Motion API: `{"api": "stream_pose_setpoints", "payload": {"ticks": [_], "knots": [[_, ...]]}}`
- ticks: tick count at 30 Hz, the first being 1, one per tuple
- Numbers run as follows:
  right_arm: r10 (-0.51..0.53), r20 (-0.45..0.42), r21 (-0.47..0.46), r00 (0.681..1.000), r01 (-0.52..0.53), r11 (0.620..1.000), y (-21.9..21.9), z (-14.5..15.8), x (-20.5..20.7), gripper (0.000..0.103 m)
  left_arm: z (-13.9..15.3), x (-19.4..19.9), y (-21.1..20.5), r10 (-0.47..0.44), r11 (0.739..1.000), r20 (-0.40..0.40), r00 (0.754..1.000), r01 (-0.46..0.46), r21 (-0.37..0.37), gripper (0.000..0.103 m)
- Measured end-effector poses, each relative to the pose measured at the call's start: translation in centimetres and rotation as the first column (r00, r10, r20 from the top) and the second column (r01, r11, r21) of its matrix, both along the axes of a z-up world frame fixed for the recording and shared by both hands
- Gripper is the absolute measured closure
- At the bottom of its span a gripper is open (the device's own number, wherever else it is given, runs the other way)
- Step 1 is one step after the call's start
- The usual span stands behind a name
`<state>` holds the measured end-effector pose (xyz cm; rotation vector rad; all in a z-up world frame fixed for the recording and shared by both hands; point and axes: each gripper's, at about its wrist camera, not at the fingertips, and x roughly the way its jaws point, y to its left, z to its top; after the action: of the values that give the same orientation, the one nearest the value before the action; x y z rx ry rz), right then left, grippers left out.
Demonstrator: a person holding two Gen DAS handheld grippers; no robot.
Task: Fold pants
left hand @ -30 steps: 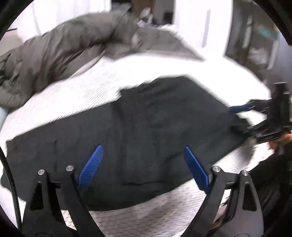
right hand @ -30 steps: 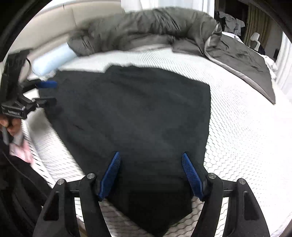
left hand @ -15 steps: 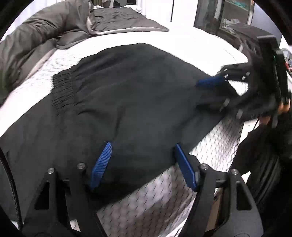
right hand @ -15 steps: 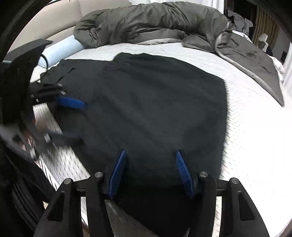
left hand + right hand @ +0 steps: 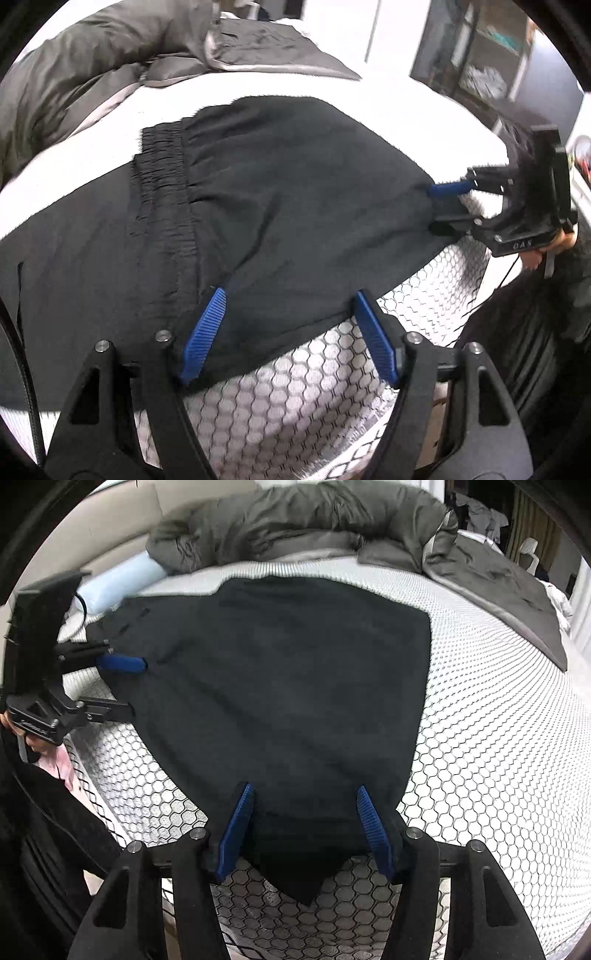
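Black pants point(image 5: 280, 206) lie spread flat on a white bed, their gathered waistband point(image 5: 162, 192) showing in the left wrist view. My left gripper point(image 5: 288, 328) is open, its blue pads straddling the near edge of the pants. My right gripper point(image 5: 304, 819) is open around the near corner of the pants point(image 5: 295, 686). Each gripper shows in the other's view: the right one point(image 5: 447, 206) at the pants' right corner, the left one point(image 5: 125, 683) at their left edge.
The bed's white honeycomb mattress cover point(image 5: 498, 775) lies under the pants. A rumpled grey duvet point(image 5: 295, 520) is piled along the far side, with a pale blue pillow point(image 5: 118, 579) at the left. The bed's near edge drops off below the grippers. Dark shelving point(image 5: 491, 59) stands at the far right.
Both grippers have moved in toward the pants' near edge and now straddle it. The left view swung from the legs toward the waistband area.
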<state>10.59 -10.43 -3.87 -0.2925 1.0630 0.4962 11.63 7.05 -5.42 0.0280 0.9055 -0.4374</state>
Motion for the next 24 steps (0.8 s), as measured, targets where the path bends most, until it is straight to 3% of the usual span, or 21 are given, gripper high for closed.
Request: {"api": "stream_pose_setpoints", "payload": {"ticks": [3,5,6,8,10,13,15,16,18,20,21,24], "knots": [[-0.039,-0.008,0.056,0.999,0.039,0.998,-1.9,0.8,-0.6,0.042,1.1,-1.7,2.2,0.095,0.993,0.020,0.995,-0.093,-0.069,0.033],[-0.059,0.008,0.105,0.998,0.058,0.993,-2.6,1.8,-0.7,0.040,2.3,-2.8,4.0,0.185,0.979,0.031,0.982,-0.181,-0.093,0.026],[-0.071,0.019,0.129,0.997,0.068,0.989,-3.1,2.2,-0.7,0.035,3.1,-3.7,5.4,0.235,0.965,0.044,0.971,-0.228,-0.128,0.023],[-0.118,0.040,0.180,0.992,0.109,0.978,-4.2,3.1,-0.6,0.020,4.7,-5.1,8.8,0.380,0.914,0.065,0.923,-0.363,-0.181,0.011],[-0.212,0.056,0.216,0.976,0.195,0.957,-5.7,3.8,0.0,0.013,5.4,-6.3,13.2,0.564,0.813,0.063,0.823,-0.541,-0.215,0.001],[-0.317,0.024,0.257,0.948,0.300,0.918,-7.4,3.9,0.7,0.013,4.6,-7.6,19.8,0.771,0.603,-0.015,0.637,-0.737,-0.306,0.001],[-0.347,-0.005,0.269,0.938,0.335,0.903,-8.2,3.8,0.9,0.013,2.5,-7.5,24.1,0.825,0.464,-0.144,0.546,-0.801,-0.378,0.001],[-0.346,-0.009,0.272,0.938,0.336,0.902,-8.3,3.8,0.8,0.013,1.5,-7.3,25.5,0.828,0.421,-0.191,0.528,-0.809,-0.410,0.001],[-0.338,0.007,0.269,0.941,0.324,0.907,-8.4,4.1,0.6,0.013,-0.7,-6.4,28.0,0.816,0.356,-0.274,0.508,-0.817,-0.453,0.003],[-0.319,0.015,0.263,0.948,0.304,0.916,-8.1,4.1,0.4,0.013,-1.9,-5.1,29.7,0.829,0.311,-0.300,0.473,-0.834,-0.456,0.010],[-0.311,0.018,0.257,0.950,0.296,0.920,-7.9,4.1,0.4,0.013,-1.9,-4.7,30.0,0.834,0.306,-0.297,0.465,-0.837,-0.454,0.010],[-0.292,0.014,0.228,0.956,0.281,0.932,-7.1,3.6,0.5,0.013,-0.8,-2.8,30.5,0.880,0.321,-0.210,0.426,-0.859,-0.399,0.027]]}}
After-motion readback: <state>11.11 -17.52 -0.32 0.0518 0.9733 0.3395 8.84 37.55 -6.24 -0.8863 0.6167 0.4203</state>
